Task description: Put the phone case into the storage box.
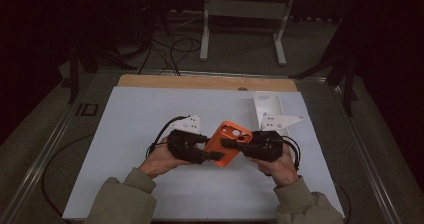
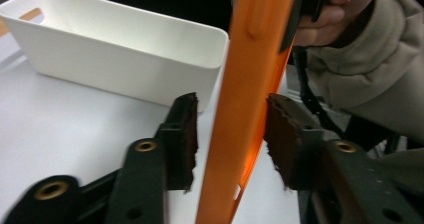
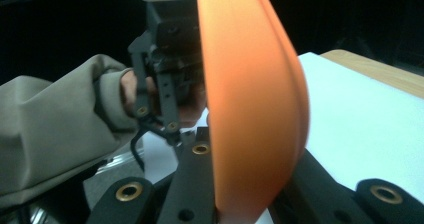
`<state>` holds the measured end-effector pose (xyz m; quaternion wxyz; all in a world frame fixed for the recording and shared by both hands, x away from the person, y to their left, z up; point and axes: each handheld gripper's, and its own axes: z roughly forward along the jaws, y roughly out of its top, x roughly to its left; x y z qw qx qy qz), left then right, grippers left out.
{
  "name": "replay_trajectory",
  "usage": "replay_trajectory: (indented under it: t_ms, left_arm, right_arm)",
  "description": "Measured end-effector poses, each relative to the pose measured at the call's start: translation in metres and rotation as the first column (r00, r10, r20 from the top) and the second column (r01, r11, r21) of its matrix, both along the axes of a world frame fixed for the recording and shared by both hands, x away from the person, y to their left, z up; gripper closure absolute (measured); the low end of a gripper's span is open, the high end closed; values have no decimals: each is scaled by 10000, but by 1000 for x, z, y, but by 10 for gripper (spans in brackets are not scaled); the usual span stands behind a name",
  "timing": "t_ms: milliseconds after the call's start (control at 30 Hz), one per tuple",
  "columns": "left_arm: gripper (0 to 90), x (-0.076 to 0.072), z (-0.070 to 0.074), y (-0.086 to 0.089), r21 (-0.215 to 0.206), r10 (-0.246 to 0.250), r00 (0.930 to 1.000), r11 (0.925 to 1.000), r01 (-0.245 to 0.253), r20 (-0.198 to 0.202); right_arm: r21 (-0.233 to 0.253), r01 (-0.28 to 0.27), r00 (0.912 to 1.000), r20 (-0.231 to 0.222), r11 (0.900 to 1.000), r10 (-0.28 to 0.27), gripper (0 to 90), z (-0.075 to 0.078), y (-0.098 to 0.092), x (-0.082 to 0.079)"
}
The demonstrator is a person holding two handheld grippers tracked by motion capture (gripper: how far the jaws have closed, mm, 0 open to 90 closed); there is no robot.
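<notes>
One orange phone case (image 1: 228,143) is held up above the white table (image 1: 125,134), between two grippers. The right gripper (image 1: 235,144) is clamped on it: in the right gripper view the case (image 3: 250,109) is wedged between the two black jaws, both pressed against its sides. The left gripper (image 1: 212,155) meets the case at its lower edge. In the left gripper view the case (image 2: 245,104) stands edge-on between the jaws, with a clear gap on the left side and a narrower one on the right (the pads do not press it), so this gripper is spread apart around the case rather than gripping it.

One white bin (image 1: 266,109) stands on the table just behind the right gripper; the left gripper view shows it (image 2: 115,49) as an open, long box with a handle slot. Two hands, one per gripper, come out of olive sleeves (image 1: 125,196).
</notes>
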<state>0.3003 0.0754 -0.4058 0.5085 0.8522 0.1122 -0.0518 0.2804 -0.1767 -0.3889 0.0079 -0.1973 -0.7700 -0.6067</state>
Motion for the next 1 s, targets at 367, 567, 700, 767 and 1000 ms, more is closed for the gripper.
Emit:
replay_trajectory:
  t_ms: [367, 567, 700, 767, 1000]
  left_arm:
    - [819, 0, -2, 3, -335, -467, 9985, 9984, 458, -277]
    - [858, -2, -2, 1, -281, -318, 9995, 9991, 316, -60]
    - [860, -3, -1, 1, -217, -91, 9999, 9997, 94, 130]
    - [860, -3, -1, 2, -177, 25, 9998, 9998, -21, 205]
    - [860, -2, 1, 8, -261, 506, 9982, 9984, -498, 334]
  right_arm:
    - [358, -415, 9987, -279, 9985, 425, 846, -3, -2, 5]
    - [300, -259, 9995, -189, 9992, 265, 781, -3, -3, 5]
    - [117, 89, 9999, -47, 9999, -88, 698, -3, -3, 4]
    - [69, 358, 9994, 12, 9993, -358, 612, -4, -4, 4]
    - [-58, 896, 9959, -127, 9960, -896, 417, -4, -6, 5]
